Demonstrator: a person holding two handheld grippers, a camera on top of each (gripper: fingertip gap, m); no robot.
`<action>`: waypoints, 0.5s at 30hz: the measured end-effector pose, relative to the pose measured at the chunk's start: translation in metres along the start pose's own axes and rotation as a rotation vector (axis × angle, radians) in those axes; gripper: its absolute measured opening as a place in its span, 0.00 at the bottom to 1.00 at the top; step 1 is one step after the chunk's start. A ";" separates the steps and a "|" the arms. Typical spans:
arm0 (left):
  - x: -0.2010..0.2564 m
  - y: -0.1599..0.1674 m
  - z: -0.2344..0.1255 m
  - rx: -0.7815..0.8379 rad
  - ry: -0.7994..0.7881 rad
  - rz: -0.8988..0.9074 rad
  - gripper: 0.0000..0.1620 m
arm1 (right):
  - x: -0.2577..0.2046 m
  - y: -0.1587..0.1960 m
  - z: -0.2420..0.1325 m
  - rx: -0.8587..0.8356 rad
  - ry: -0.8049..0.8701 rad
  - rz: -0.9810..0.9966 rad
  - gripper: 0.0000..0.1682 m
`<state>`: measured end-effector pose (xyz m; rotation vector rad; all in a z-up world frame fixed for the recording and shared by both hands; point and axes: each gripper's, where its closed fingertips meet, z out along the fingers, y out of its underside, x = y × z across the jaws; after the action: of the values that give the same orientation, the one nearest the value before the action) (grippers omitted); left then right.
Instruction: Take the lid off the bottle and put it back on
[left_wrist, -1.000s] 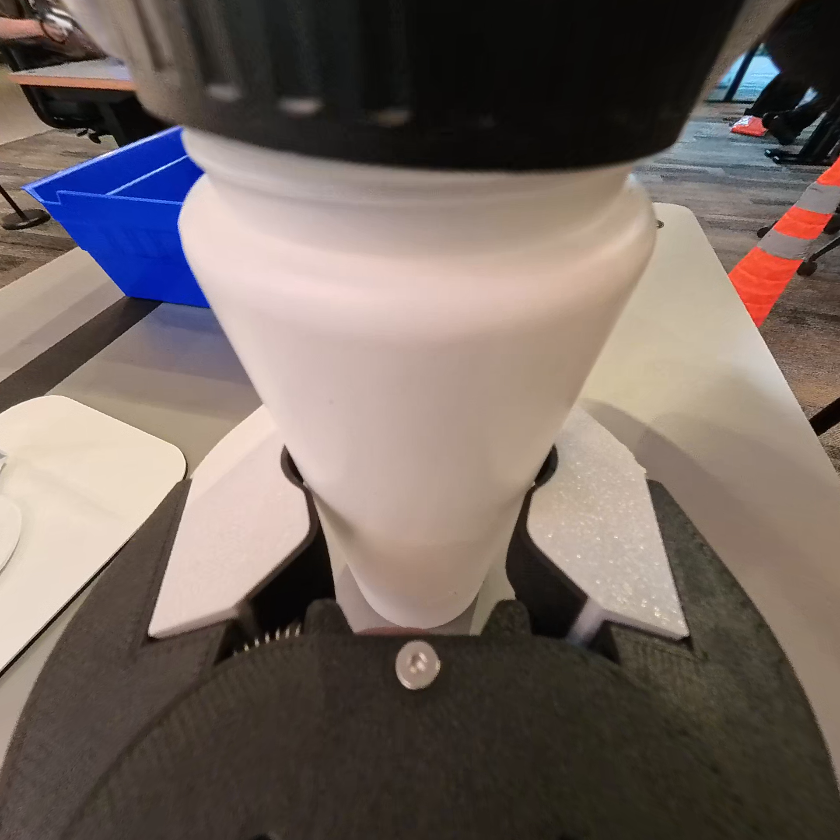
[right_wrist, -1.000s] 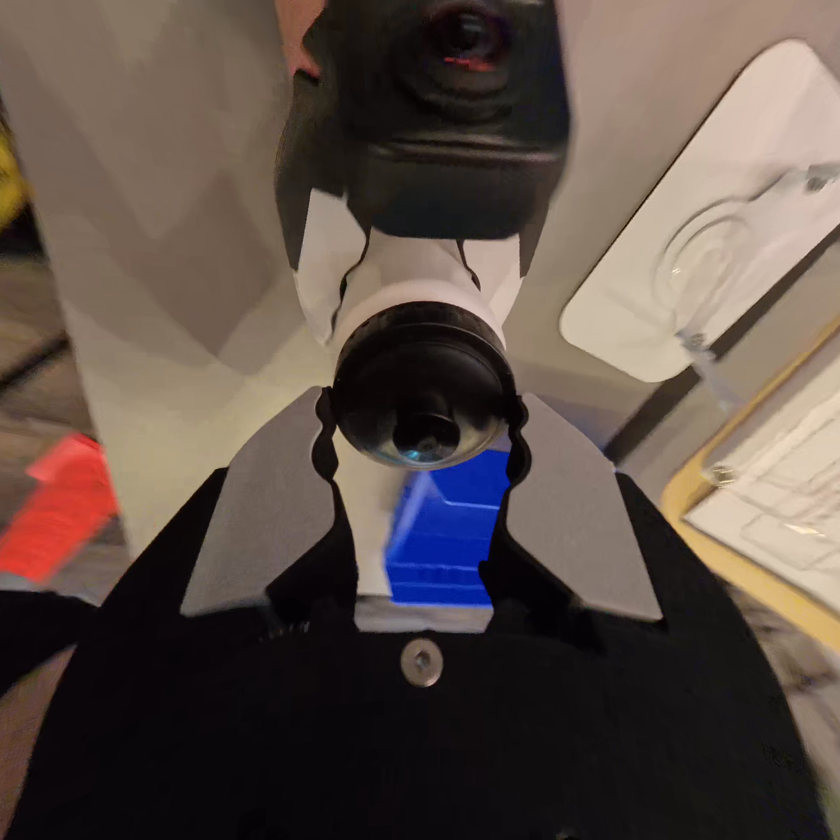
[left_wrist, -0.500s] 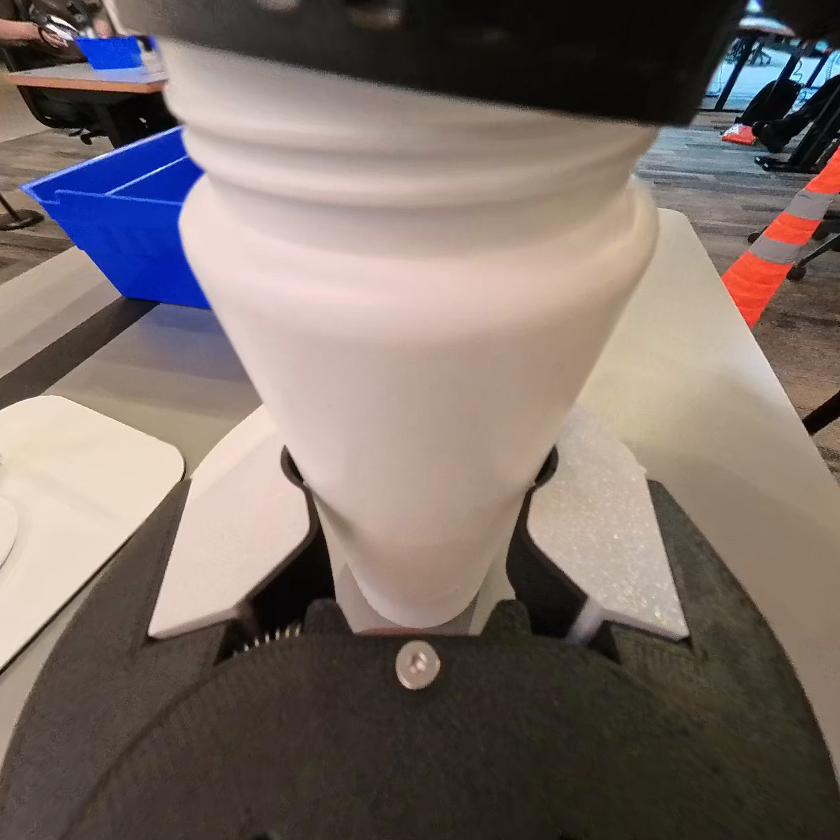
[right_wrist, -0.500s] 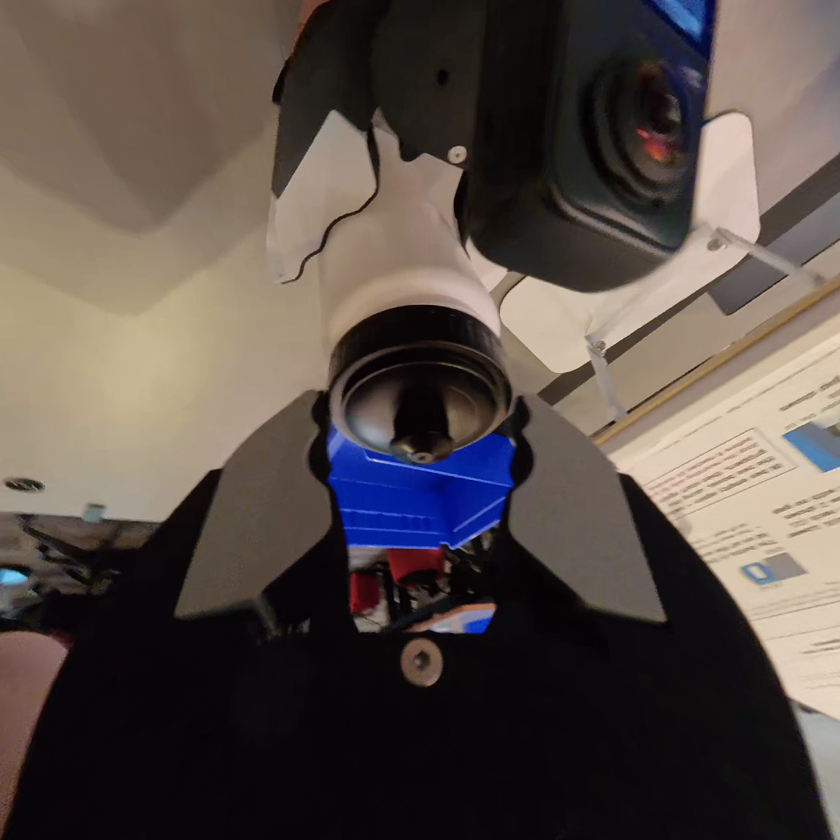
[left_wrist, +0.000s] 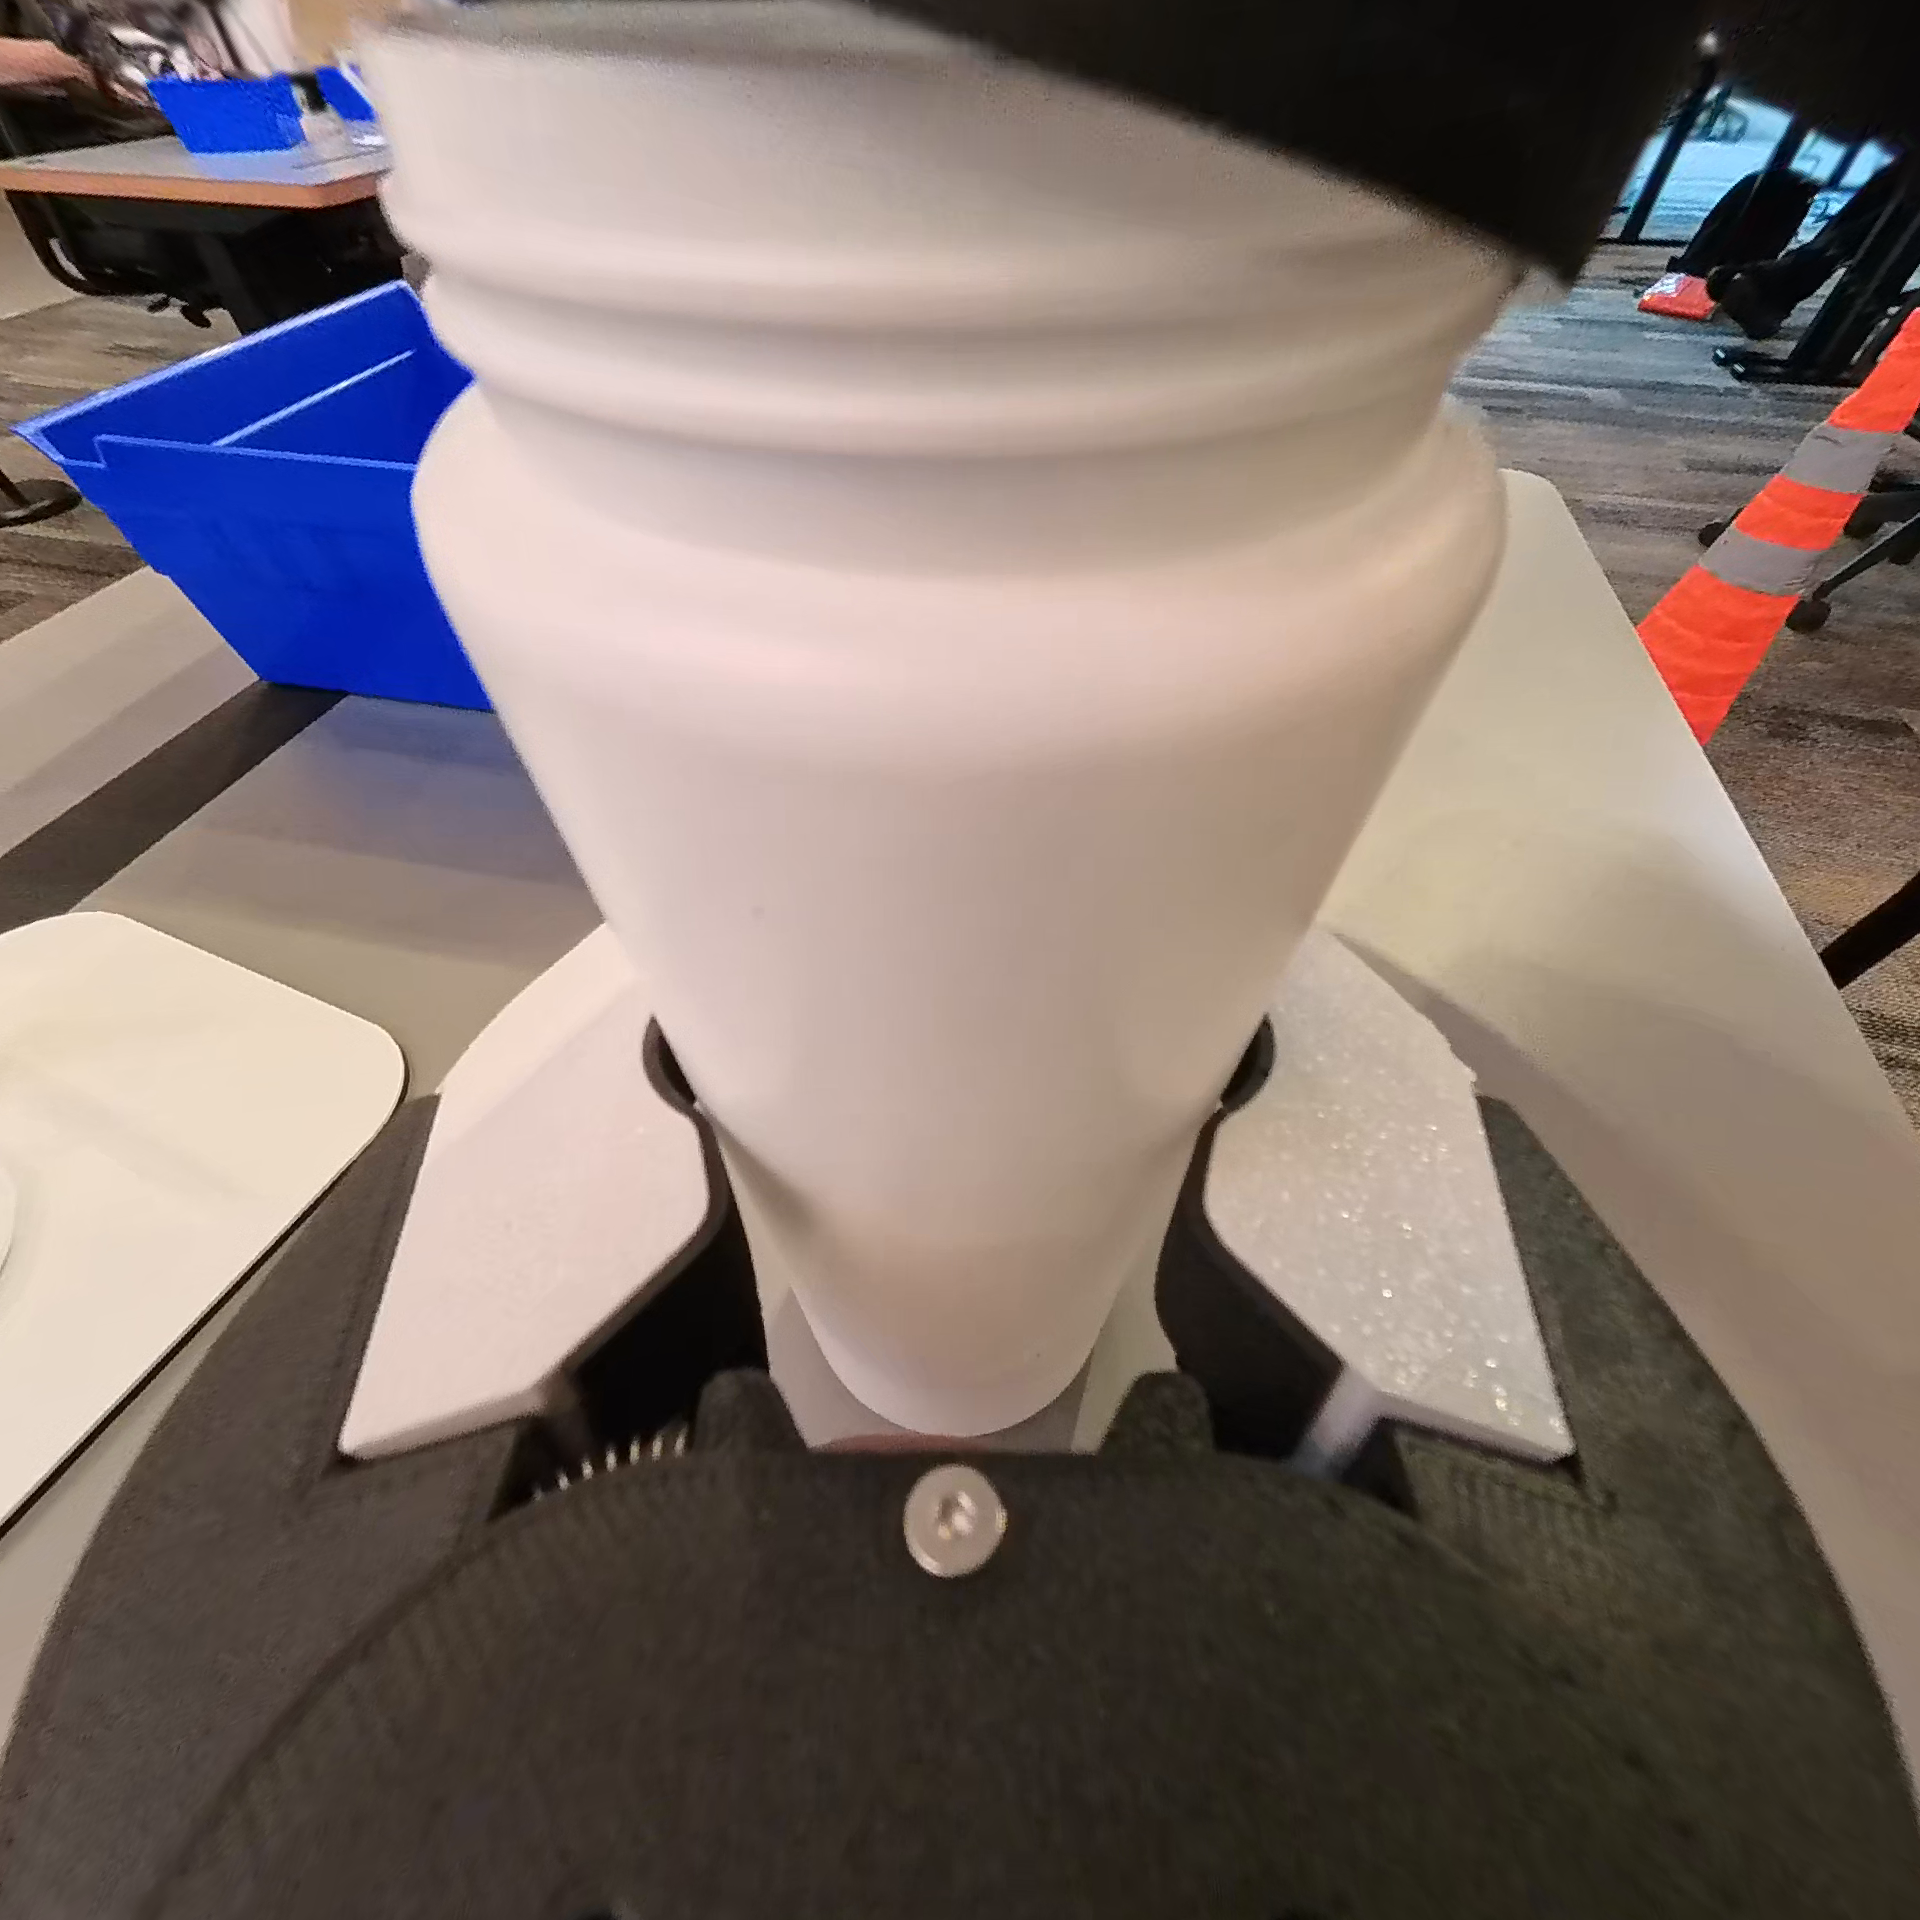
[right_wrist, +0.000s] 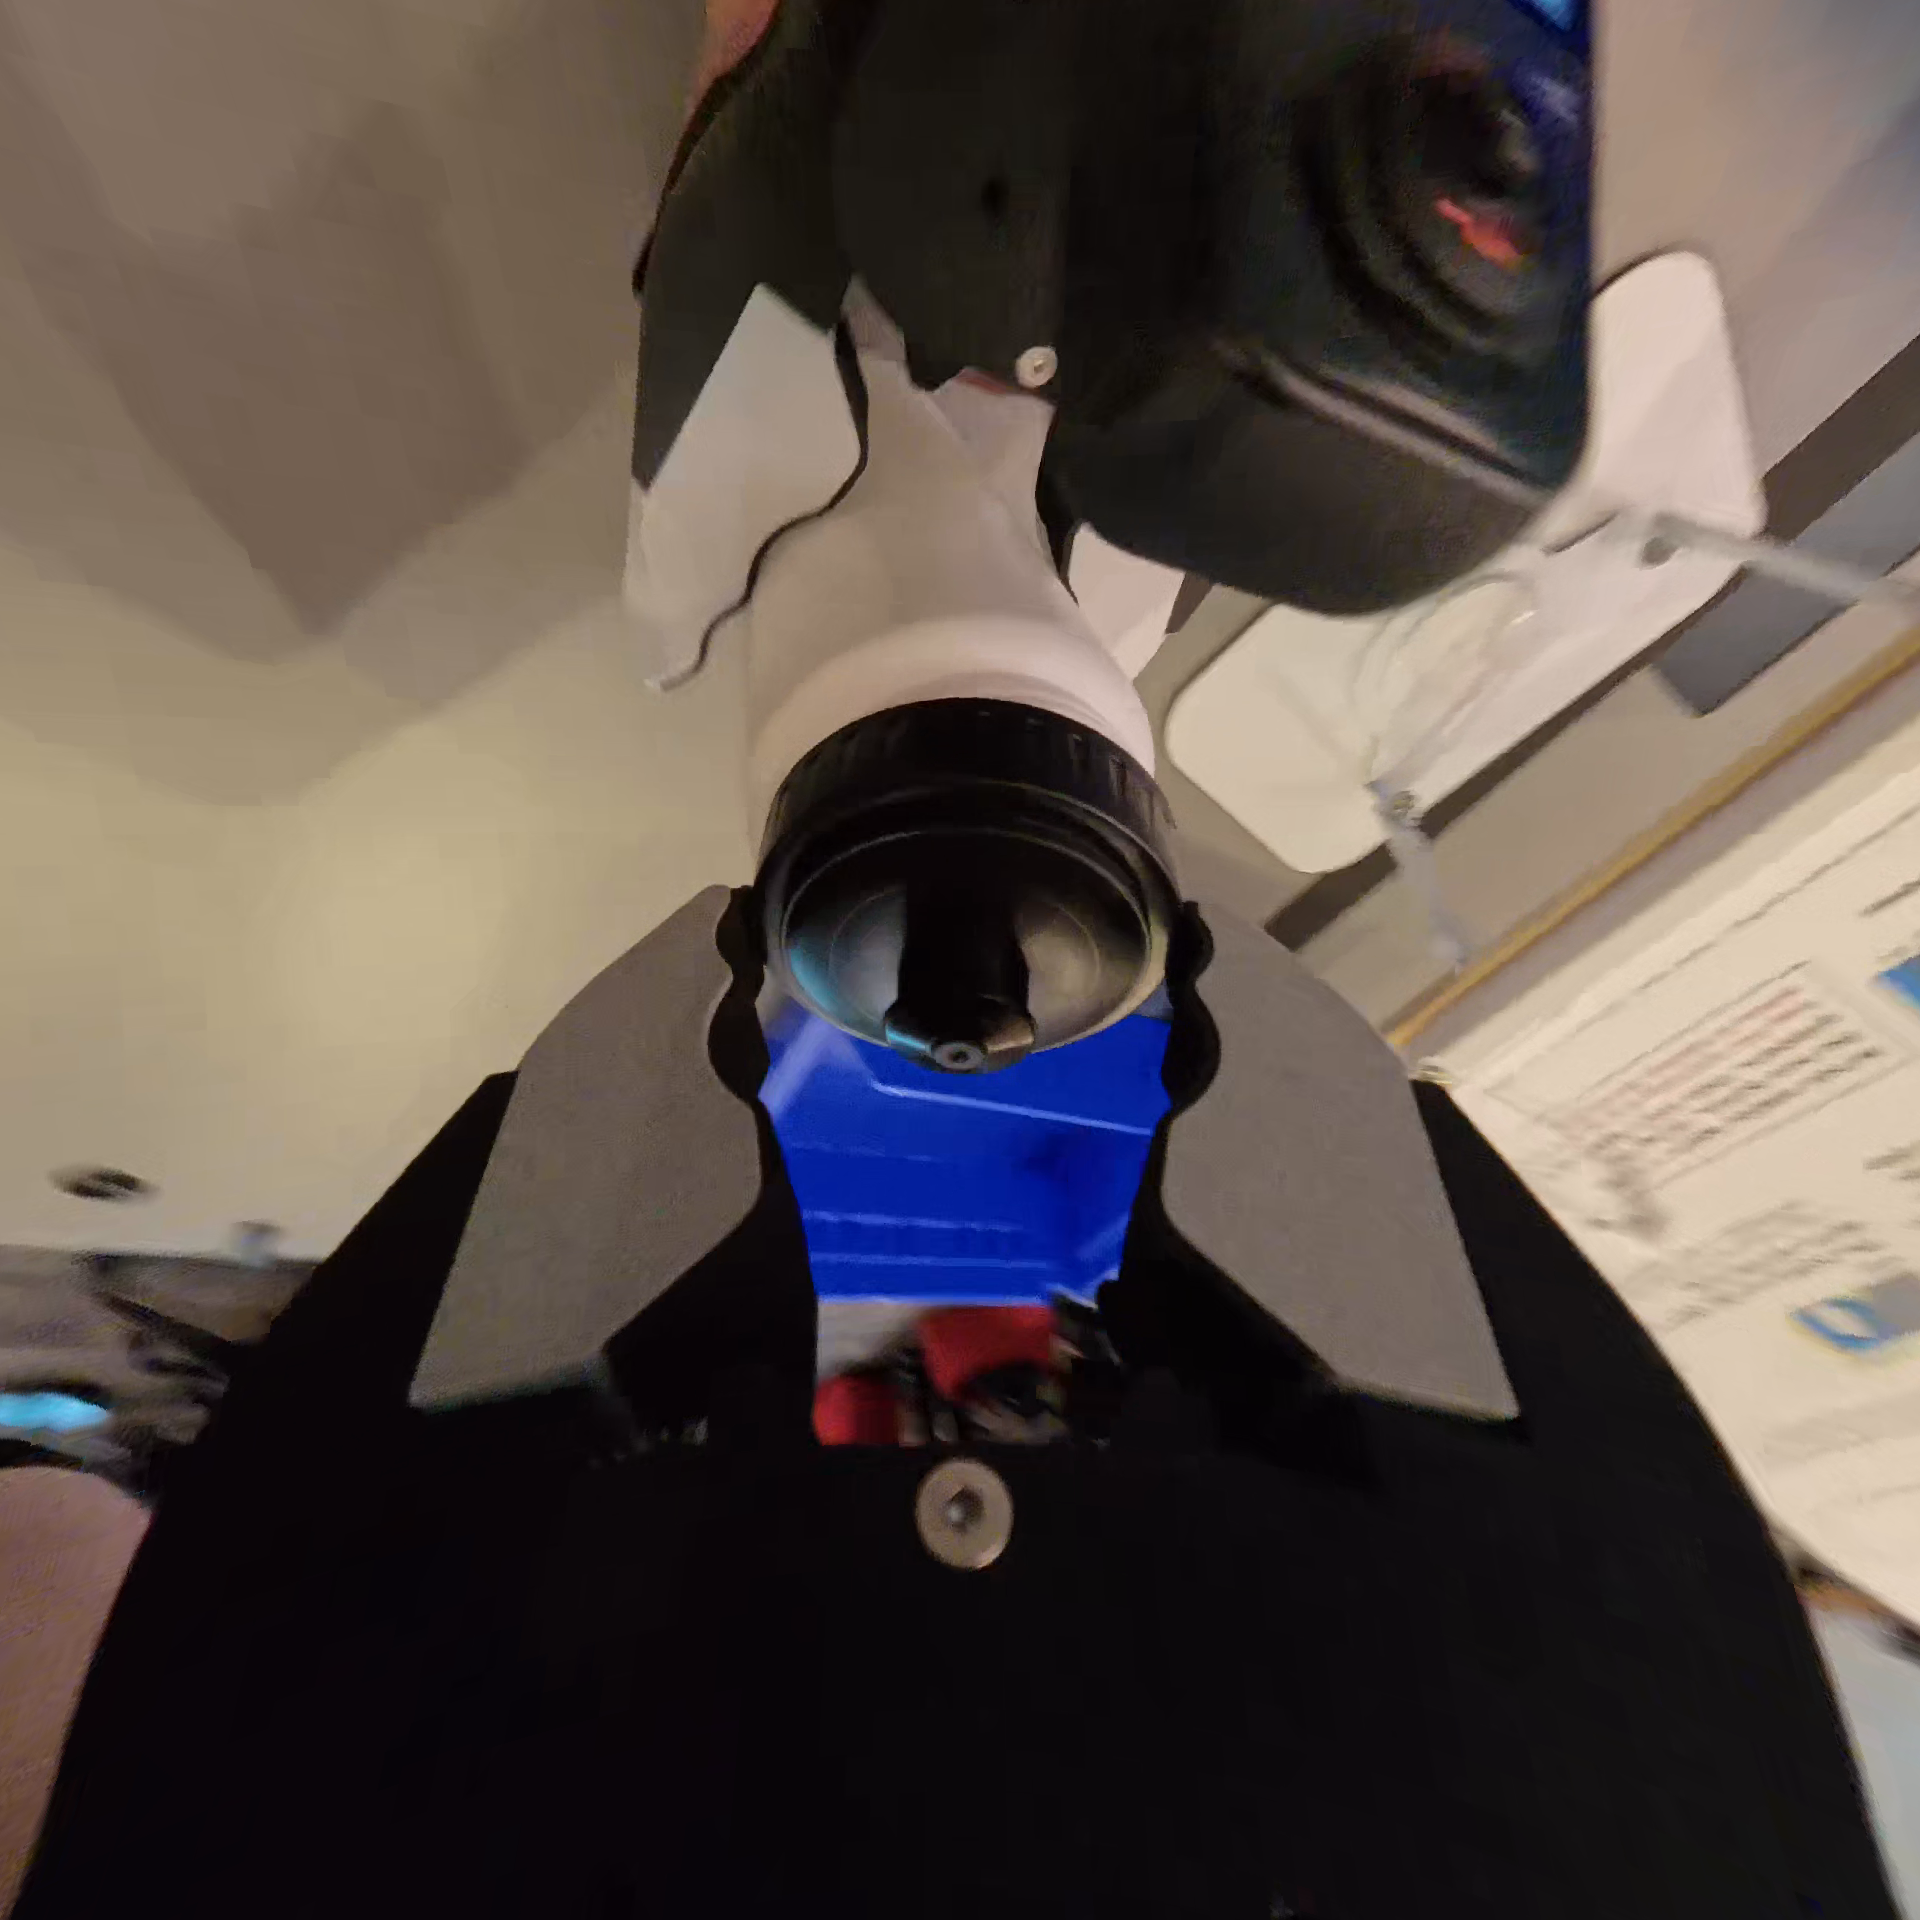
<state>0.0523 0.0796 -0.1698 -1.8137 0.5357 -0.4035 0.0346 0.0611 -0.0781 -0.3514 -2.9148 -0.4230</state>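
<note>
L hand-held gripper (left_wrist: 956, 1226): nearest in left wrist view; both pale fingers pressed vs lower body of the white bottle (left_wrist: 935, 831), clamped on it, held above the tabletop (left_wrist: 1538, 831).
Bottle: body widens away from cam; threaded neck bare on the left + centre, threads visible. Top edge blurred.
Lid (left_wrist: 1351, 94): black, at top of frame, tilted, sits over the neck's right side only; can't tell if it touches the threads.
R hand-held gripper (right_wrist: 961, 935): in right wrist view, grey fingers closed on the lid (right_wrist: 961, 883) from both sides, ribbed rim betw. the fingertips; spout on the lid's top points at cam.
Bottle, right wrist view: white body (right_wrist: 914, 623) just behind the lid, running back into the L gripper's fingers (right_wrist: 686, 561); that gripper's black cam housing (right_wrist: 1330, 312) beyond.
Lid vs bottle, right wrist view: lid covers the neck end; gap not readable from this angle.
Near tabletop, left: white rounded tray (left_wrist: 156, 1122) beside L gripper, apart from bottle.
Mid: blue bin (left_wrist: 260, 530) on tabletop behind the bottle, left side; also seen betw. R gripper's fingers (right_wrist: 966, 1174).
Right, off tabletop: orange cone w/ grey bands (left_wrist: 1787, 540) on the floor.
Far left: another table w/ small blue bin (left_wrist: 229, 114).
Far, right wrist view: printed sheets (right_wrist: 1704, 1195), blurred; clear stand on the white tray (right_wrist: 1475, 686).
</note>
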 end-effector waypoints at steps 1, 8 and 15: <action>0.000 0.000 0.000 0.001 -0.001 -0.004 0.61 | 0.002 0.002 -0.002 -0.050 0.034 -0.061 0.45; 0.001 0.000 0.000 -0.006 0.002 0.006 0.61 | 0.026 0.011 -0.031 -0.153 0.165 -0.117 0.45; 0.001 0.000 0.000 -0.002 0.001 0.003 0.61 | 0.058 0.117 -0.044 0.007 0.271 0.538 0.45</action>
<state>0.0531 0.0788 -0.1697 -1.8143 0.5391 -0.4021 0.0154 0.1693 0.0053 -0.9598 -2.4265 -0.3399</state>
